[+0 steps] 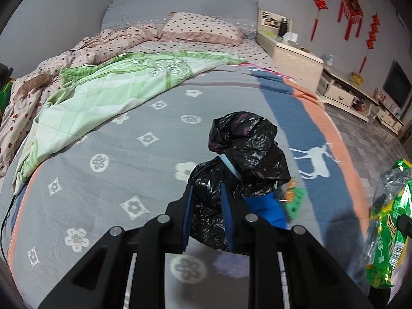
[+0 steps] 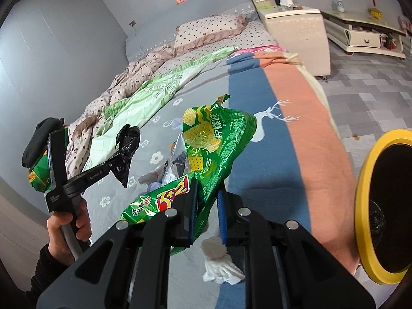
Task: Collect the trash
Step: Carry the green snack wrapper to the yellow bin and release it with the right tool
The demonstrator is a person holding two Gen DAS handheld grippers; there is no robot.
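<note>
My left gripper (image 1: 207, 206) is shut on a crumpled black plastic bag (image 1: 247, 149), which bulges up past the blue pads above the bed. My right gripper (image 2: 207, 213) is shut on a green snack wrapper (image 2: 206, 139) held up over the bedspread; that wrapper also shows at the right edge of the left wrist view (image 1: 388, 226). In the right wrist view the left gripper (image 2: 116, 159) with its black bag (image 2: 127, 149) hangs to the left, held by a hand (image 2: 69, 221). A crumpled white tissue (image 2: 219, 262) lies on the bed under my right gripper.
A yellow-rimmed black bin (image 2: 365, 206) stands at the right beside the bed. Small scraps (image 2: 154, 180) and a green-orange wrapper (image 1: 296, 198) lie on the grey flowered bedspread (image 1: 116, 180). Quilts and a pillow (image 1: 200, 28) lie further up; a nightstand (image 2: 296, 25) is beyond.
</note>
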